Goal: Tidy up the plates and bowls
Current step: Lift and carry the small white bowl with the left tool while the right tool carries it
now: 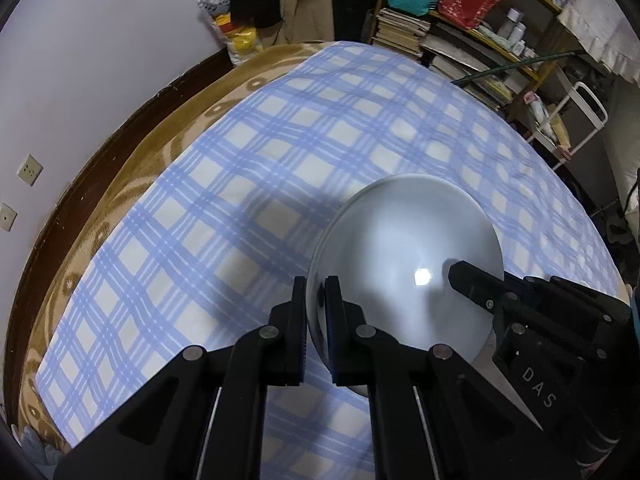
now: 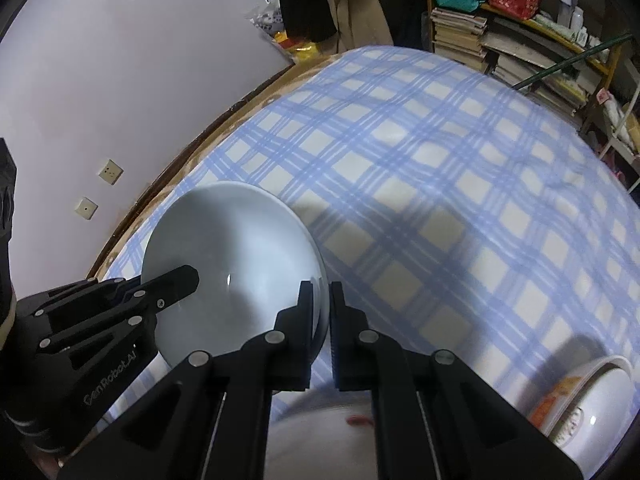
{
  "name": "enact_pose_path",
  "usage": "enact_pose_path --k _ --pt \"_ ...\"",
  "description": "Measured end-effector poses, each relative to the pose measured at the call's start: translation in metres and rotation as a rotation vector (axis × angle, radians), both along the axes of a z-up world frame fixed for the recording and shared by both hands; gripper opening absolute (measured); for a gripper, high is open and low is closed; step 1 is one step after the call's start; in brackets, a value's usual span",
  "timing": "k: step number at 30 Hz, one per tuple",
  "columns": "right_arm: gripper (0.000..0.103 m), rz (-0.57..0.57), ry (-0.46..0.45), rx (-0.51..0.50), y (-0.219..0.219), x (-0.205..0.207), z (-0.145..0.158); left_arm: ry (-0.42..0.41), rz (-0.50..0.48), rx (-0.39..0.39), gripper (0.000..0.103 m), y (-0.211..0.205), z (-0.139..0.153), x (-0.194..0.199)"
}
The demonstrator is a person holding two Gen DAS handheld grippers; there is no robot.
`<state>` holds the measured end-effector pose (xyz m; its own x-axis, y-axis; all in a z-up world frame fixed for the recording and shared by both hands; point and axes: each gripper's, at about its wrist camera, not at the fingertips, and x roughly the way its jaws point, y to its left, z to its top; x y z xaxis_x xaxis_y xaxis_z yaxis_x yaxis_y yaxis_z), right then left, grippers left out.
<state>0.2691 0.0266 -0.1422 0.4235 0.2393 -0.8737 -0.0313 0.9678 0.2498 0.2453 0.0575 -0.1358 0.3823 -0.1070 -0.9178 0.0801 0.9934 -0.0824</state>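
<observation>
Checked blue cloth covers the tabletop by a cluttered shelf. One plate hangs over it, each claw, left and right, clamped on its rim. One bowl sits near.

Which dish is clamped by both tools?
The plain pale grey plate, with the left tool and right tool shut on opposite rim edges. The orange-patterned bowl sits untouched on the checked cloth.

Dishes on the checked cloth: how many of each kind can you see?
Plain white plate, held at its rim by both grippers: 1
Patterned bowl, orange decoration: 1
White dish at the bottom edge, partly hidden: 1
Total: 3
</observation>
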Motion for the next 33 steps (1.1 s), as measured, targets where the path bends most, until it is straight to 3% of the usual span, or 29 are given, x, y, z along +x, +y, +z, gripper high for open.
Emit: enact_pose_path --k 19,22,26,30,33 --pt "0.009 -0.158 -0.036 -0.03 -0.111 -0.101 0.056 -0.077 -0.16 0.0 0.009 -0.129 0.055 -0.067" --pt "0.009 -0.177 -0.031 -0.035 -0.125 -0.116 0.061 -0.078 -0.123 -0.032 0.009 -0.138 0.057 -0.077" --pt "0.01 -0.193 -0.048 -0.103 -0.13 -0.141 0.063 -0.117 -0.182 -0.003 0.01 -0.158 0.058 -0.094" --pt "0.009 -0.248 -0.05 -0.058 -0.146 -0.154 0.06 -0.103 -0.196 -0.054 0.01 -0.166 0.062 -0.098" --pt "0.009 -0.265 -0.055 -0.054 -0.156 -0.161 0.063 -0.116 -0.226 -0.044 0.01 -0.18 0.065 -0.098"
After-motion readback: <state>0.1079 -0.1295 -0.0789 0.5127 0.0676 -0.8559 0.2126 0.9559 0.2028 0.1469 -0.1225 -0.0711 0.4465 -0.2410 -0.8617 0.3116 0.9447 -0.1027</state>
